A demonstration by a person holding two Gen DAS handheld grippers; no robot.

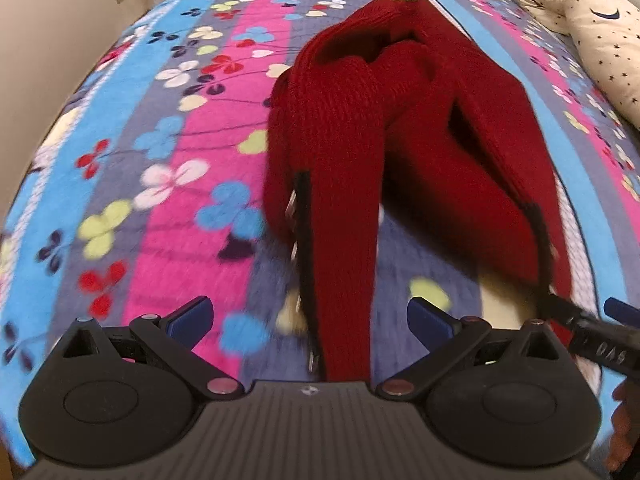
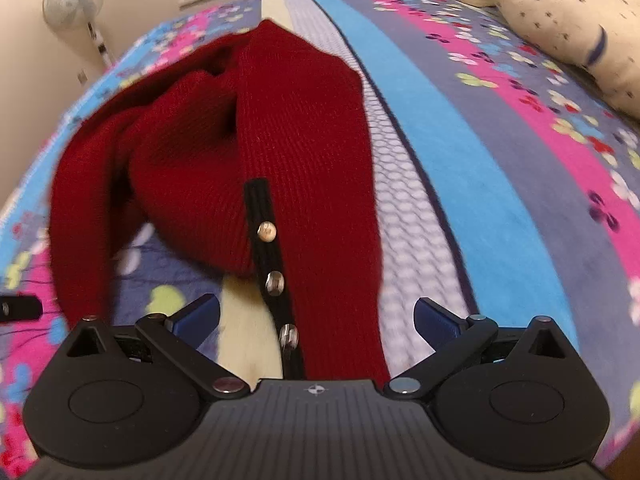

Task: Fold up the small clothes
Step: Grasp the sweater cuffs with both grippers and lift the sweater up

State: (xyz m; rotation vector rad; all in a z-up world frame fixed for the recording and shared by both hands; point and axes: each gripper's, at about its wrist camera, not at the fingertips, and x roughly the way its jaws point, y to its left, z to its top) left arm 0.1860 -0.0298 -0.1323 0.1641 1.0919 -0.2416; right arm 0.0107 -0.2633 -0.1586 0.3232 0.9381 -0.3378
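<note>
Red knit cardigan (image 1: 360, 128) is the workpiece, lying on the bed's floral blanket (image 1: 168, 128). Left tool (image 1: 310, 316): fingers wide apart, one strip of the cardigan runs between them and under the tool body, not pinched. Right tool (image 2: 318, 316): same, fingers spread, the black button placket (image 2: 272, 272) with its metal buttons passing through the gap, no clamp.

Both front panels trail toward the tools; the body is bunched and rumpled further up the bed, with a gap of blanket showing between the panels. A cream star-print pillow (image 2: 560, 20) sits well apart on the right.

Step, as I read it: pre-fold, garment not yet flat. Motion blur, so exact contact is unclear.

Next move calls for closing each tool on a hem corner, then pulling taut to flatten before any fold. Watch the buttons; grip knit, not placket.
</note>
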